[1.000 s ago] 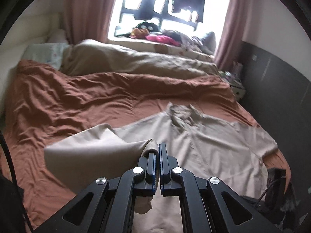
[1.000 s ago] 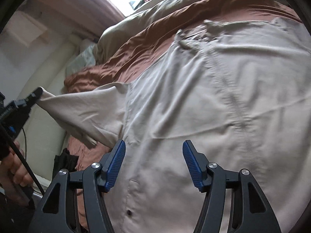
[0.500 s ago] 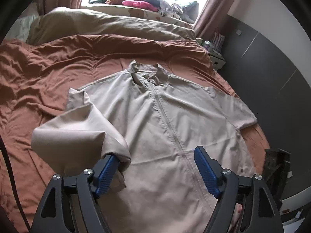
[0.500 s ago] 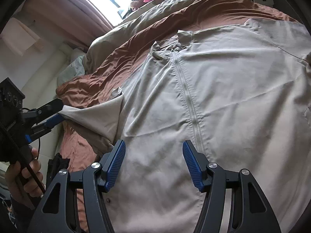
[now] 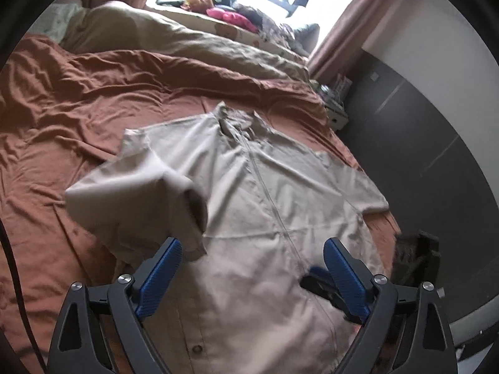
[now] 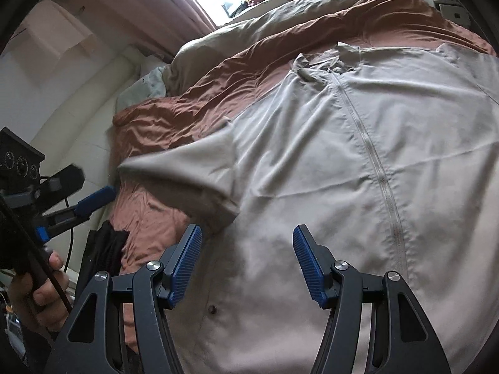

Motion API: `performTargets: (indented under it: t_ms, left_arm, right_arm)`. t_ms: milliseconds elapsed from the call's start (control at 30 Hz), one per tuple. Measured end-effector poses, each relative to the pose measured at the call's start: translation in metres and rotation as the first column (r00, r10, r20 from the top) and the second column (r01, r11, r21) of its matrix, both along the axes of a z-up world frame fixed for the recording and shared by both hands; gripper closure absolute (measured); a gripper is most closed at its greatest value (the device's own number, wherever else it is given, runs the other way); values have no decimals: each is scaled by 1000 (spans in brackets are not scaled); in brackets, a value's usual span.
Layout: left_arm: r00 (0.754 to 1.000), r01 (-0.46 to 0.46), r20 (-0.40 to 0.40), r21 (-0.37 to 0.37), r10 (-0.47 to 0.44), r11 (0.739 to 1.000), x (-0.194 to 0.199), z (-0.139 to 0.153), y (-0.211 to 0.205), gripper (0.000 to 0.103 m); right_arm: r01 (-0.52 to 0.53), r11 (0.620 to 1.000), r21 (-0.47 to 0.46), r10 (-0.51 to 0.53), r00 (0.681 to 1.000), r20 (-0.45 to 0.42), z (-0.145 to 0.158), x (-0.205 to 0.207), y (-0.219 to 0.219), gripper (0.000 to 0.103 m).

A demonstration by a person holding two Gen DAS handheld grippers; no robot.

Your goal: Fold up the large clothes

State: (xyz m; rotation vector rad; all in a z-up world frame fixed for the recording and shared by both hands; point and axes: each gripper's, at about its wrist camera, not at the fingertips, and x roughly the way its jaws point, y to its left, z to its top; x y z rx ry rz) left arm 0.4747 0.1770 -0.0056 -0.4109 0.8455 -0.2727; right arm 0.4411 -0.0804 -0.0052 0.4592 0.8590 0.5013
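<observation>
A large beige zip-front shirt (image 5: 280, 199) lies front up on the rust-brown bed, collar away from me; it fills the right wrist view (image 6: 358, 162). Its left sleeve (image 5: 140, 196) is blurred, folded in toward the body, free of any gripper; it also shows in the right wrist view (image 6: 193, 168). My left gripper (image 5: 251, 275) is open and empty above the lower left of the shirt. My right gripper (image 6: 246, 261) is open and empty over the lower front; its tip shows in the left wrist view (image 5: 318, 277). The left gripper appears at the left edge (image 6: 90, 201).
The rust-brown bedsheet (image 5: 78, 103) is wrinkled on the left. A beige duvet (image 5: 174, 43) lies heaped at the far side under the window. A dark wall (image 5: 436, 155) and a small nightstand (image 5: 335, 106) stand on the right. A black object (image 6: 103, 249) lies at the bed's near edge.
My left gripper opened and let go of the sleeve, which is dropping onto the shirt. Both grippers have pulled back a little from the shirt.
</observation>
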Motion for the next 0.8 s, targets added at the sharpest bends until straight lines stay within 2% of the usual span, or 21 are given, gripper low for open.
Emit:
performTargets:
  t_ms: [33, 67, 100, 167, 300, 400, 600, 800]
  left_arm:
    - [1000, -30, -5, 4, 30, 1000, 5, -2, 2, 10]
    - [998, -58, -14, 6, 58, 998, 9, -5, 4, 15]
    - [997, -78, -24, -11, 78, 997, 14, -8, 6, 26]
    - [996, -86, -32, -50, 85, 995, 19, -11, 9, 34]
    - [990, -143, 1, -48, 143, 989, 10, -10, 23, 34]
    - [983, -184, -25, -18, 184, 983, -5, -18, 37, 34]
    - [957, -273, -87, 53, 277, 961, -48, -48, 74, 34]
    - [927, -344, -140, 56, 348, 937, -83, -84, 104, 34]
  right_arm:
    - [4, 1000, -4, -4, 1000, 0, -2, -2, -6, 44]
    - [12, 1000, -9, -12, 1000, 0, -4, -2, -10, 44]
    - [24, 1000, -15, -24, 1000, -2, -6, -3, -15, 44]
    - [63, 998, -22, -63, 998, -14, -10, -10, -33, 44]
    - [96, 995, -39, -97, 995, -9, -11, -14, -57, 44]
    - [75, 996, -54, -74, 997, 7, -5, -11, -52, 44]
    - [-16, 995, -97, 21, 998, 51, 15, 14, -9, 44]
    - [-107, 981, -162, 116, 992, 50, 11, 55, 48, 44]
